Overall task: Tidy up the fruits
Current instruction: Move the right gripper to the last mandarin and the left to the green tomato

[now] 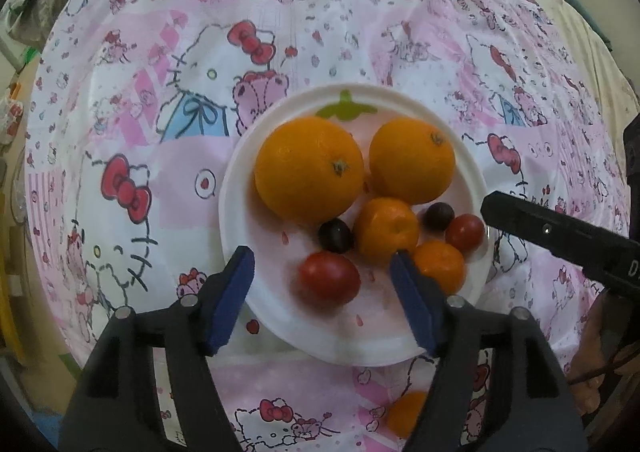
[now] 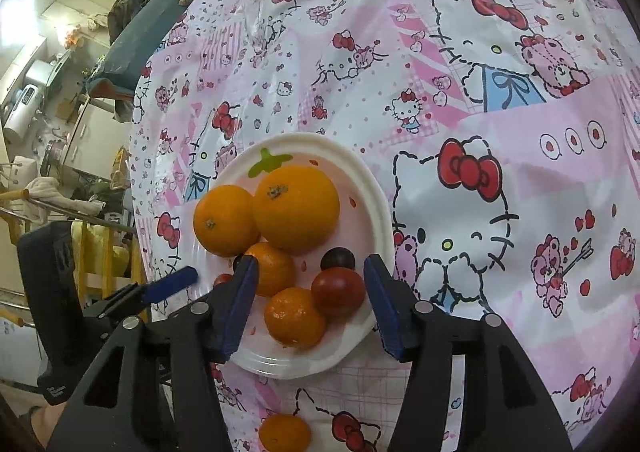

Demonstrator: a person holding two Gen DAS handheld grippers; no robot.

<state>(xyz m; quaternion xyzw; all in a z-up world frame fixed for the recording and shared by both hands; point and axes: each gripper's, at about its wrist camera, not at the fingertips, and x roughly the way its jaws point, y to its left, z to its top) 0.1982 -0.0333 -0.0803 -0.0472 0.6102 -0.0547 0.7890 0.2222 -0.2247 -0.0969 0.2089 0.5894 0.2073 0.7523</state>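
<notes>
Fruits sit mostly on the white round plastic plate, which rests on the pink cartoon-print tablecloth. Biggest first: two large round oranges at the far side, w/ two small mandarins, two red tomatoes and two dark grapes nearer. One more small mandarin, the stray, lies off the plate on the cloth, just below its near rim.

Left gripper: jaws apart, nothing between the pads, hanging over a red tomato. Right gripper: also apart, empty, above the plate's near edge.

Step in hand, prob.: fetch the stray. Approach from above, straddle it at its widest, close gently — skin's soft — & set it in a free gap so nothing rolls.
</notes>
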